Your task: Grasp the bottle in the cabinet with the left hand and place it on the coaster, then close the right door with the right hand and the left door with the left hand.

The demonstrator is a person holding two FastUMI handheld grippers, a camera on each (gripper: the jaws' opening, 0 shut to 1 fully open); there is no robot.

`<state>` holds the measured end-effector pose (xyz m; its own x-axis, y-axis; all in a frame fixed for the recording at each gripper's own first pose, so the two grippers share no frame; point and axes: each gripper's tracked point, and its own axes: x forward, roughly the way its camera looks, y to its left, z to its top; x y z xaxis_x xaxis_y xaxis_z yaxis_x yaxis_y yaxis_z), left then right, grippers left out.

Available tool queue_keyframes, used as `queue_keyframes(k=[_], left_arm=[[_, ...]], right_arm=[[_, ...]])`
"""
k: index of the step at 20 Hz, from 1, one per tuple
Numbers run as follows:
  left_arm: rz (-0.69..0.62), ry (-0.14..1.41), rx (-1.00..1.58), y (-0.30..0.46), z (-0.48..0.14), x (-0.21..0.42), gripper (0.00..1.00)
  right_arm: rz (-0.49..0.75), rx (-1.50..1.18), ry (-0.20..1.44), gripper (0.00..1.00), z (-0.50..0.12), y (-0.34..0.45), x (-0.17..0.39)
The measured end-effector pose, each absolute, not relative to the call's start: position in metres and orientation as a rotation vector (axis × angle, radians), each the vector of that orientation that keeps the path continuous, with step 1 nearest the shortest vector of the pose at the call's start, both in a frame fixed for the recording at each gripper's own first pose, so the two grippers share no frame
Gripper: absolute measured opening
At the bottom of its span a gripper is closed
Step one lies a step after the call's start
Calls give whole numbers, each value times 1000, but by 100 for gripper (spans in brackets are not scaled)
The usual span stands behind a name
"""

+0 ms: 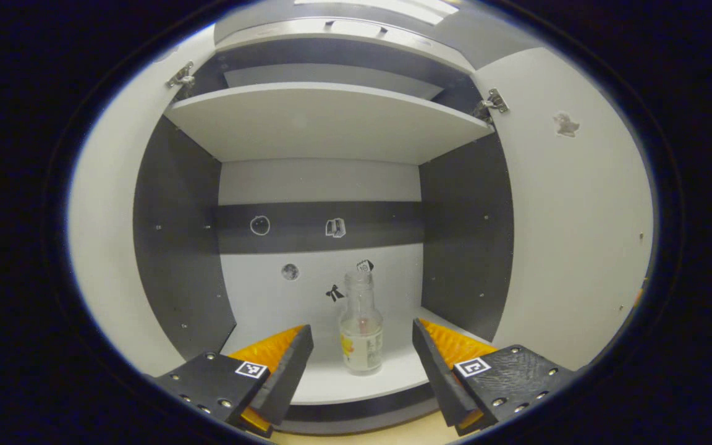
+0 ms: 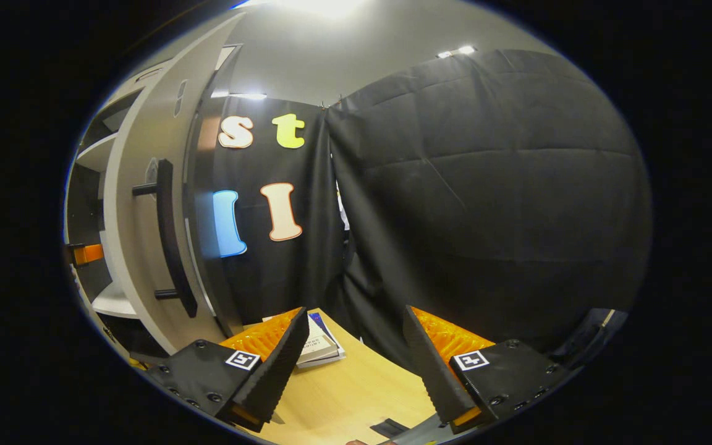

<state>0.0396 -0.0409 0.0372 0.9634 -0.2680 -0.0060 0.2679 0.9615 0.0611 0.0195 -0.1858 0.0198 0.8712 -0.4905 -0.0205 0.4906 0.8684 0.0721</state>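
A clear glass bottle (image 1: 361, 326) with a pale label stands upright on the lower shelf (image 1: 331, 380) of the open cabinet, in the left gripper view. My left gripper (image 1: 362, 334) is open, its fingers on either side of the bottle and a little in front of it, not touching it. The left door (image 1: 109, 247) and right door (image 1: 578, 216) both stand wide open. In the right gripper view my right gripper (image 2: 353, 340) is open and holds nothing, over the wooden table (image 2: 356, 389). The right door (image 2: 146, 204) with its dark bar handle (image 2: 167, 238) is to its left.
An upper shelf (image 1: 325, 120) spans the cabinet above the bottle. Small stickers dot the cabinet's back wall. In the right gripper view a stack of books (image 2: 319, 346) lies on the table by the black cloth wall (image 2: 486, 185), and a small dark flat piece (image 2: 390, 426) sits near the table's front.
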Motion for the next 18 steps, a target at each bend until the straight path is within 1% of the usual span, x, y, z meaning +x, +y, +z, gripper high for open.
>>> queue_keyframes(k=[6, 7, 8, 10, 11, 18], left_arm=[[-294, -1, 53, -52, 33, 78, 93], [-301, -11, 59, -55, 34, 85, 87], [-302, -21, 65, -57, 37, 92, 100], [-308, -32, 69, -61, 38, 104, 99], [-316, -29, 67, -65, 35, 110, 90], [-331, -14, 94, -75, 28, 143, 90]], right_arm=[[-576, 101, 4, 96, 15, -206, 30], [-585, 98, 5, 96, 14, -209, 29], [-594, 97, 6, 96, 14, -212, 29], [-604, 103, 5, 96, 13, -214, 26], [-610, 105, 2, 96, 12, -215, 26], [-663, 106, 10, 96, 9, -228, 23]])
